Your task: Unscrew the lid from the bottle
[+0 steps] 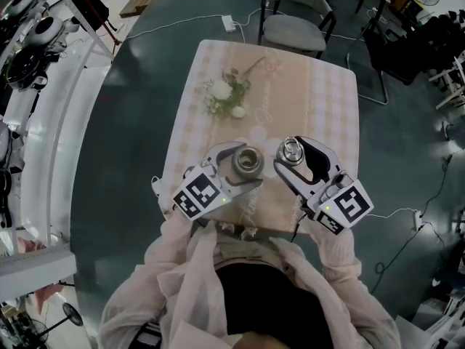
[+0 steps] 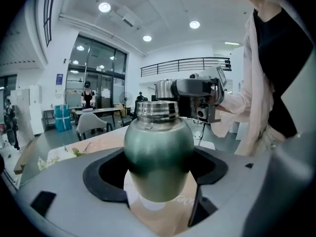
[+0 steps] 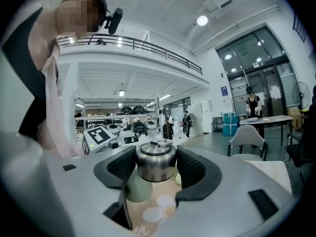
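Note:
A green metal bottle stands on the table with its steel threaded neck bare and its mouth uncovered. My left gripper is shut on the bottle's body, one black pad on each side. The steel lid is off the bottle and a little to its right, with my right gripper shut on it. In the right gripper view the lid sits between the ribbed pads, and the green bottle shows behind and below it. The left gripper view has the lid beyond the bottle's neck.
The checked table carries a sprig of white flowers at its far side and a small white object near the bottle. A grey chair stands beyond the table. A power strip and cables lie on the floor.

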Action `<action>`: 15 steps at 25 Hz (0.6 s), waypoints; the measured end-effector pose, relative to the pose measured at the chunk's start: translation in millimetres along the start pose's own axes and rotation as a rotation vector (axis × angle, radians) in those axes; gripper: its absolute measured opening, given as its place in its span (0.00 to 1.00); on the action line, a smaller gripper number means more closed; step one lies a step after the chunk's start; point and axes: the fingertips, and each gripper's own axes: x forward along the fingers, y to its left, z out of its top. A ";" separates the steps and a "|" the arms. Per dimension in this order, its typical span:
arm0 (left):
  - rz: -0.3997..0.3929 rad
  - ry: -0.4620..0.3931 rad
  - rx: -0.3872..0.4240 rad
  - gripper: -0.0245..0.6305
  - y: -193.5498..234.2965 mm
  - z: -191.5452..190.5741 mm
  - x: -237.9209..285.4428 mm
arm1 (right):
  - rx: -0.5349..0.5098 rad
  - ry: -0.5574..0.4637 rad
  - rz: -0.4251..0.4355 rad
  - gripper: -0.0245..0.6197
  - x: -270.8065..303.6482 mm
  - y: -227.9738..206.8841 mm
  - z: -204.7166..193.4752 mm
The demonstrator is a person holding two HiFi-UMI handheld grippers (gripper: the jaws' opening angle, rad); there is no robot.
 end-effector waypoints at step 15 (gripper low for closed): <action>0.275 -0.051 -0.057 0.63 43.6 1.3 -16.2 | 0.029 -0.017 -0.328 0.46 -20.4 -37.2 -29.1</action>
